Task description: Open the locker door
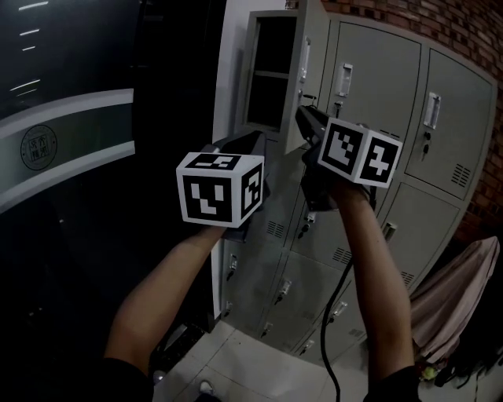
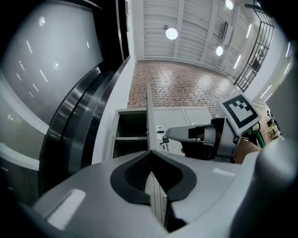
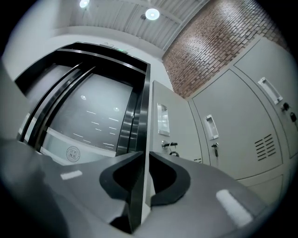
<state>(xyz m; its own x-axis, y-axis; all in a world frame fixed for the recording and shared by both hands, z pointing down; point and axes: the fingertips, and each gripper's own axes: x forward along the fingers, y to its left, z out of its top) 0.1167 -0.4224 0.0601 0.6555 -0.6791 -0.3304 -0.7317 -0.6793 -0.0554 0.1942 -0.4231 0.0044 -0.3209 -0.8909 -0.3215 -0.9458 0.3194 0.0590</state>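
The grey locker door (image 1: 312, 67) at the top left of the bank stands swung open, showing a dark compartment with a shelf (image 1: 267, 74). My right gripper (image 1: 303, 116) is at the door's lower free edge. In the right gripper view the thin door edge (image 3: 145, 116) runs straight between the pads and my right gripper (image 3: 143, 157) is shut on it. A key (image 3: 171, 147) hangs in the door's lock. My left gripper (image 1: 256, 143) hovers lower and to the left, clear of the door. In the left gripper view my left gripper (image 2: 149, 156) is shut with nothing held.
Closed grey lockers (image 1: 377, 86) fill the wall to the right and below, under a brick wall (image 1: 440, 20). A dark glass wall (image 1: 63, 141) stands on the left. A pinkish cloth (image 1: 464, 290) hangs at the lower right, and a black cable (image 1: 334, 330) trails from my right arm.
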